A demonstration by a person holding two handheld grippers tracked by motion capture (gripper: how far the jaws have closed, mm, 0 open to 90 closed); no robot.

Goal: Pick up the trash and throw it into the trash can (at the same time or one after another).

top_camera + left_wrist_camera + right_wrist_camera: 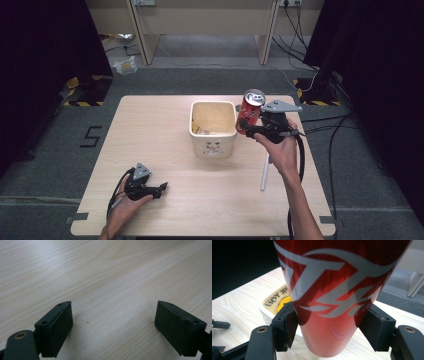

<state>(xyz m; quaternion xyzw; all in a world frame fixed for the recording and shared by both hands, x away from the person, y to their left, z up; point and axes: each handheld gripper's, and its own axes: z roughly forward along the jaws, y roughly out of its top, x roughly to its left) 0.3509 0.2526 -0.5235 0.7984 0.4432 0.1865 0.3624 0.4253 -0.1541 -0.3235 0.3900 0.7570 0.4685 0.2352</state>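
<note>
Right gripper (248, 131) – clamped on red can (249, 112)

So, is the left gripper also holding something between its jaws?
No, the left gripper stands open over the bare wooden table, with nothing between its jaws.

We note a red can (249, 112) with white script lettering and a silver top with its pull-tab end facing up. It is lifted clear of the tabletop (165, 200) and tilts slightly, top leaning to the right in the high view. It sits toward the far right part of the tabletop, just beside the right rim of the cream bin (213, 131). In the right gripper view its glossy red wall (332, 302) stands close up, unbroken by dents.
</note>
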